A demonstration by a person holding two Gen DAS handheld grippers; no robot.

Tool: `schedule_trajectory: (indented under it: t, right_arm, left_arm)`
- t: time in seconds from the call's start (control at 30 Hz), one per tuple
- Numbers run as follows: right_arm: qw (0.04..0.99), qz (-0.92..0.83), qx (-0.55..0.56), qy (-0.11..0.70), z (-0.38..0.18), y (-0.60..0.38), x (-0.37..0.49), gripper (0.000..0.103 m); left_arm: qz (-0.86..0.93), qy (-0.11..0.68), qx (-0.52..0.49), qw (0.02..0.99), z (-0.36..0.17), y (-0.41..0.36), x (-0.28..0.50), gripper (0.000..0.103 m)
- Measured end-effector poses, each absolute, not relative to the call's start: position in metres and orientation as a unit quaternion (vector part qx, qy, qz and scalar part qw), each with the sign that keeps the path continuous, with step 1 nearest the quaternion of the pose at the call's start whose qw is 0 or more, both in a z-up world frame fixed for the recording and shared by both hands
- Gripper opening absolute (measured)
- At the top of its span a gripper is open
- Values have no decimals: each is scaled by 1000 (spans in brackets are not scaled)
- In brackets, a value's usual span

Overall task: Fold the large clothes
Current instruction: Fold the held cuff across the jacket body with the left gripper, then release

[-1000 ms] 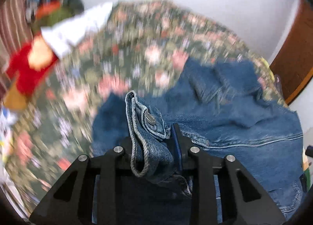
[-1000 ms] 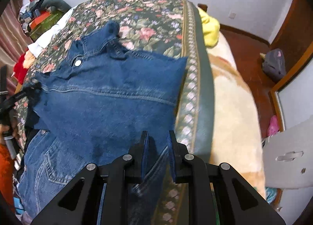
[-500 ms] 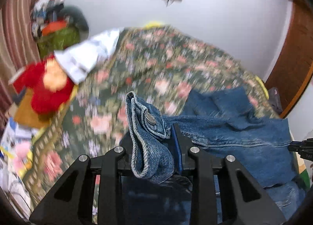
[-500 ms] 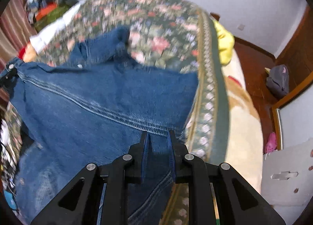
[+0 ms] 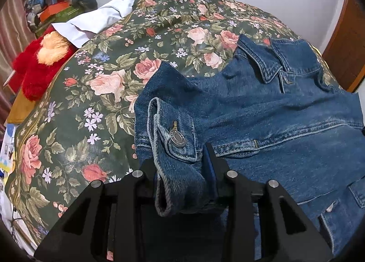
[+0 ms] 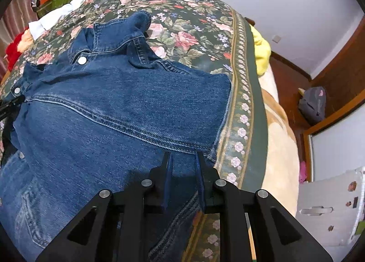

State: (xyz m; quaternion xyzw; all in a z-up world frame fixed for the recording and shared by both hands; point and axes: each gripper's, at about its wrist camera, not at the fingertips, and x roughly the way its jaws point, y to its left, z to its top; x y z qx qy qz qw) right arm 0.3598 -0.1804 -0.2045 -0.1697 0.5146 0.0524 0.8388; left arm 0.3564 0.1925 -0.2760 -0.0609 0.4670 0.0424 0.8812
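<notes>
Floral bedspread [image 5: 109,84], denim jacket [image 5: 262,111] cuff pinched in left claw [image 5: 180,161]

Ahead and to the left of the left tool [image 5: 180,166], the flowered bedspread [image 5: 109,84] lies bare and open, while the denim jacket [image 5: 273,125] fills the room ahead and to its right, the bunched cuff [image 5: 175,138] packed between its fingers. Far to its left the way is blocked by a red plush toy [image 5: 38,68], a white cloth [image 5: 95,20] and a heap of clutter [image 5: 57,4]. Right of the right tool [image 6: 183,161], a bare strip of bedspread border [image 6: 246,107] and a cream blanket [image 6: 280,148] leave passage, with a yellow cloth [image 6: 260,50] farther ahead at the bed edge and the jacket [image 6: 109,111] covering everything ahead and left.
</notes>
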Motion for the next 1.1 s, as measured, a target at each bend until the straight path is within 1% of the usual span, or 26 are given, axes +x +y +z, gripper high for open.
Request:
schedule_trajectory:
  t: [0.03,0.07,0.1,0.27,0.43,0.53,0.57,0.6,0.67,0.77,0.93,0.97,1.0,1.07,1.1]
  right_arm:
    - [840,30,-183,509,-206,-183,358,35]
    - [845,10,-194,497,-205,-186,356,64]
    - [852,-2,-199,484,-205,-192,353,78]
    - [848,34,-95,521,-204,-229,359,79]
    - [848,42,-69,524,-198,-233,354,79]
    - [850,69,-50,520,-192,-231,348,79]
    - [849,77,-45,521,-193,-230,348,79]
    - [848,82,-43,522,-195,-228,348,79]
    - [845,83,-44,527,-203,-225,350,79]
    - [839,85,-10,538,-211,-231,354,79]
    - [819,102,67,561,-207,-253,360,79]
    - [818,104,76,561,-204,-256,361,79]
    - [819,105,80,558,-200,-259,363,79]
    - [825,105,83,549,-192,-261,369,79]
    - [829,103,85,543,-188,-262,373,79]
  left_arm:
    - [42,467,-61,881,-275,193,355,37]
    - [43,466,-60,881,-275,193,354,37]
    - [45,466,-57,882,-275,192,354,37]
    - [58,471,-33,879,-273,185,354,37]
    - [82,476,-33,875,-255,181,341,39]
    - [106,463,5,880,-240,183,326,40]
    - [110,462,15,880,-239,185,323,45]
    - [114,464,20,878,-239,190,321,52]
    - [117,477,15,871,-244,198,319,56]
    - [115,494,-3,862,-252,206,318,57]
    - [97,489,-11,867,-236,208,319,59]
    - [91,486,-11,869,-232,208,321,63]
    - [85,479,-12,874,-225,209,324,70]
    - [80,471,-14,879,-216,212,333,78]
    - [76,468,-19,880,-212,215,339,81]
